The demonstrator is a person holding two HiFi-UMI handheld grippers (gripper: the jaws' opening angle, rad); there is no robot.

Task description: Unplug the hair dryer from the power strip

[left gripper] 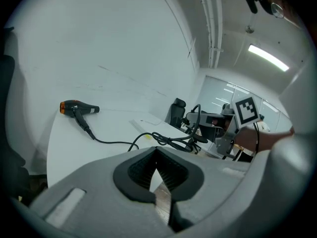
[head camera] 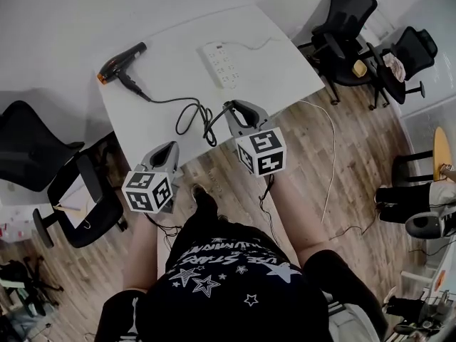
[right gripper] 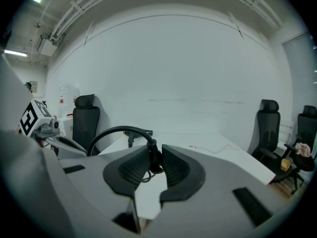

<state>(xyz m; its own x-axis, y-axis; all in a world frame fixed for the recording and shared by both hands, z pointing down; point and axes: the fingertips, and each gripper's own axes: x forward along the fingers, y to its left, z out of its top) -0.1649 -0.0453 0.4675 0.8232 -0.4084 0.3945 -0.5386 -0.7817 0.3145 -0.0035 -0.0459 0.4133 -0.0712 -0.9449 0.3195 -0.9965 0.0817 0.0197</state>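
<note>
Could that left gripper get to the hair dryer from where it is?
Probably yes. The left gripper is empty at the near edge, and only bare table lies between it and the hair dryer.

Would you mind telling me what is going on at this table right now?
A person stands at the white table with a gripper in each hand. The right gripper is shut on the plug at the end of the hair dryer's black cord, near the table's front edge. The hair dryer and the power strip lie farther back, and no black cord runs into the strip, so the dryer looks unplugged. The left gripper is shut and empty, just off the near edge.
</note>
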